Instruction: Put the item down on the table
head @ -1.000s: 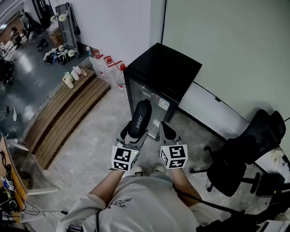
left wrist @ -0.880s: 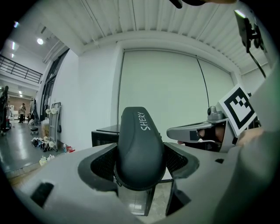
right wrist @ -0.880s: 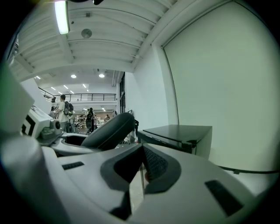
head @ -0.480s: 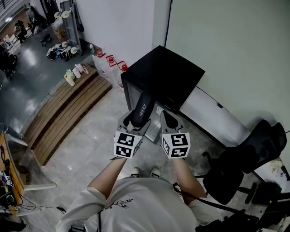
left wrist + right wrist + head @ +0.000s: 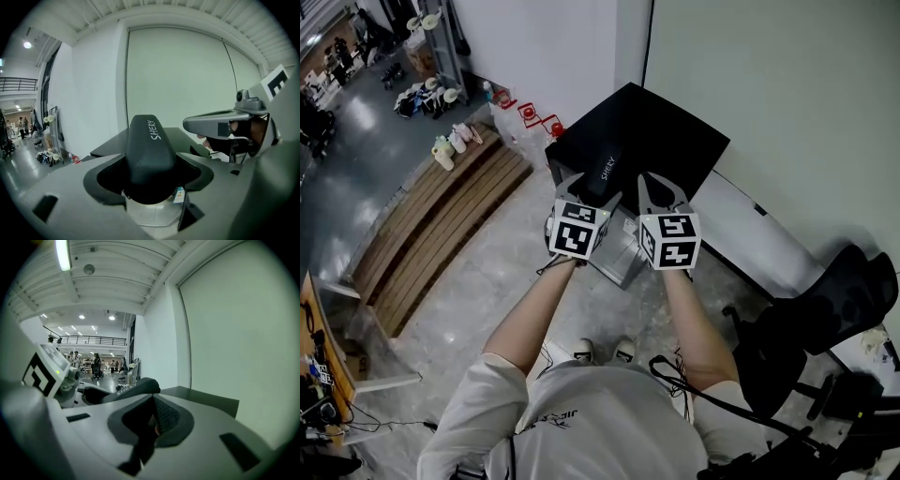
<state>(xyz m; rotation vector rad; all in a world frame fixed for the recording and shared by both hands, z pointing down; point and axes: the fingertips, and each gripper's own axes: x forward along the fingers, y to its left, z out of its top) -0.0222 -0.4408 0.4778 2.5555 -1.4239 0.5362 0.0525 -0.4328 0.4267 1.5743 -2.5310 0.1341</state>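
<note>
Left gripper (image 5: 149, 174): the fingers are clenched on a black case (image 5: 149, 145), gripped at its near end.
Case: it is held in the air, its far end jutting forward over the near edge of a black cabinet (image 5: 666, 141); it is not yet resting on anything.
Right gripper (image 5: 152, 420): the fingers are closed together with nothing between them; it is carried just beside the left.
Step in hand: the case is judged to be on its way to the cabinet top, the only flat surface within reach.
How it is done well: the case should be brought further in from the edge, lowered level until its underside is borne, and only then released; the right gripper is best kept clear.
Writing on case: "SHERY" is printed in white along the top.
Other labels: a small sticker is seen on the cabinet front (image 5: 179, 194), too small to be read.
</note>
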